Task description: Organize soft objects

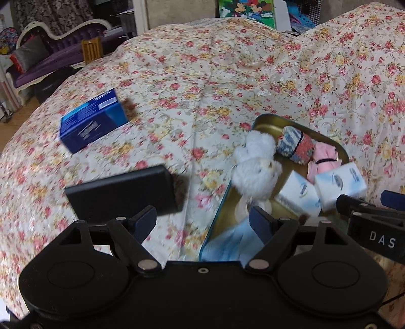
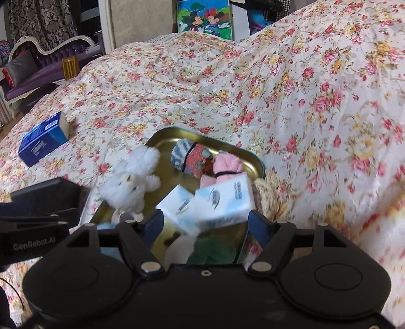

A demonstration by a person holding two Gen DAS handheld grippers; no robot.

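Both sets of fingers are seen spread wide with nothing gripped. The left gripper point(image 1: 202, 219) is held over the tin's point(image 1: 329, 141) near left rim. The black case point(image 1: 124, 192) lies just left of its fingers, long axis running left-right, and the right gripper point(image 2: 206, 222) stands farther off. Beyond, the blue box point(image 1: 93, 121) lies on the bed point(image 1: 202, 76).

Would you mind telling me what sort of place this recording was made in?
Most likely a lived-in home, perhaps a bedroom or sitting room: a floral quilt covers the broad surface, a purple chaise stands behind it, and a cartoon picture leans against the wall.
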